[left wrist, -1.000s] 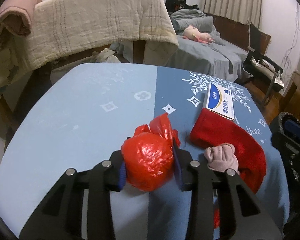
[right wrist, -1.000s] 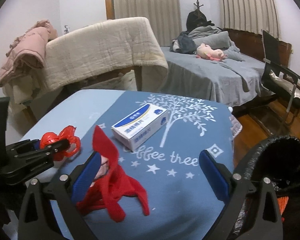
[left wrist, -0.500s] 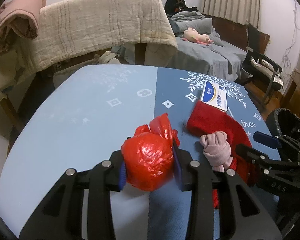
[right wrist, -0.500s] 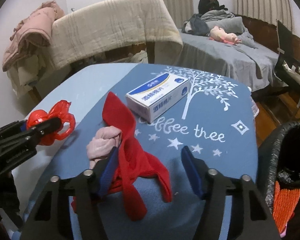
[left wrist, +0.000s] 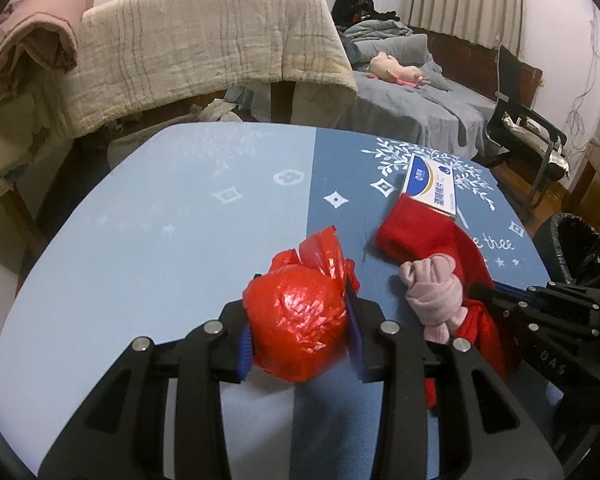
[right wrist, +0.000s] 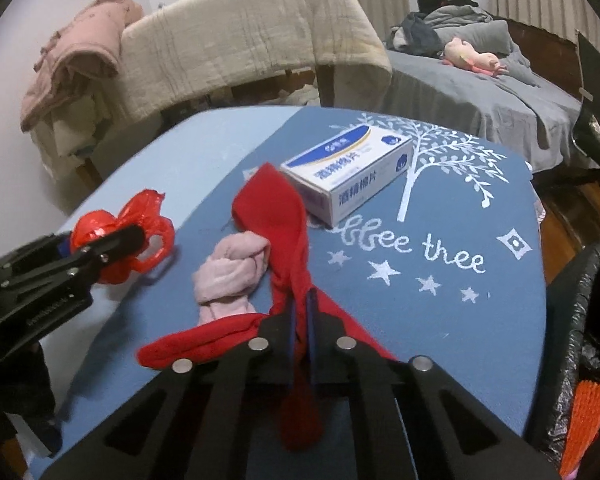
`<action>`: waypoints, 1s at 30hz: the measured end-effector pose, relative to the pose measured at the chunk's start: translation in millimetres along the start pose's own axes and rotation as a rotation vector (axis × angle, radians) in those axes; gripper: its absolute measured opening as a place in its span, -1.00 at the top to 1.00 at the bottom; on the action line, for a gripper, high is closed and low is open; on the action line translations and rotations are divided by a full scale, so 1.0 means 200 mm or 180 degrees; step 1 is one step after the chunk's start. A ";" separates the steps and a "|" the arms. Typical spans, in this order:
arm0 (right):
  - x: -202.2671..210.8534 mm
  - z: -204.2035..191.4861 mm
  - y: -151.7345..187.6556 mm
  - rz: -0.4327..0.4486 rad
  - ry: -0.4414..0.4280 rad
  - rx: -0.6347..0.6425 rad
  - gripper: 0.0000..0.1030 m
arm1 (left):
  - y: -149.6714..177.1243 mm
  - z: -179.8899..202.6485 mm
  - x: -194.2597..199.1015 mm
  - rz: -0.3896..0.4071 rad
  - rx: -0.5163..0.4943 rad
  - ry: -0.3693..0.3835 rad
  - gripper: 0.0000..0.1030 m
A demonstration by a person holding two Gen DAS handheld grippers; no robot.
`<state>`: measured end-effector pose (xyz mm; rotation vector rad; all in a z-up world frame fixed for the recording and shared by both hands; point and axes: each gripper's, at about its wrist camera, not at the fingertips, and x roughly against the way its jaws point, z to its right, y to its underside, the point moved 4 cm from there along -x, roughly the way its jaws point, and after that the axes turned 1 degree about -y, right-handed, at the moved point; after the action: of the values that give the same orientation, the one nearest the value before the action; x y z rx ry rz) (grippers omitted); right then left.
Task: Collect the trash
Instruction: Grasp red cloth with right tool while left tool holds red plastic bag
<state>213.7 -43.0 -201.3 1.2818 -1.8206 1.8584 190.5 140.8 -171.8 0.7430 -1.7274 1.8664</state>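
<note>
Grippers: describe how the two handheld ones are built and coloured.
Both match. The left gripper and right gripper have matte black plastic frames with triangular cut-outs, round silver bolt heads at the linkage joints and thin blue pads lining the fingers. Faint embossed lettering runs along the side of each body. No cables, sleeves or hands show.

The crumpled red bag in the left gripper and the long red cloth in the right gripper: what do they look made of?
The crumpled red bag, pinched in the left gripper, looks like thin glossy plastic film: sharp crinkles and bright highlights. The long red cloth, clamped in the right gripper, looks like soft matte knit fabric, possibly fleece: it drapes and folds without shine.
</note>
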 end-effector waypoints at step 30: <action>0.63 0.15 -0.15 0.0724 0.0027 -0.0227 0.91 | -0.15 0.37 0.39 0.0412 -0.0184 0.0297 0.31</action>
<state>173.7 -114.5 -96.5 1.0798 -2.0836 1.8852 157.9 68.8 -93.4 0.5245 -1.7992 1.8951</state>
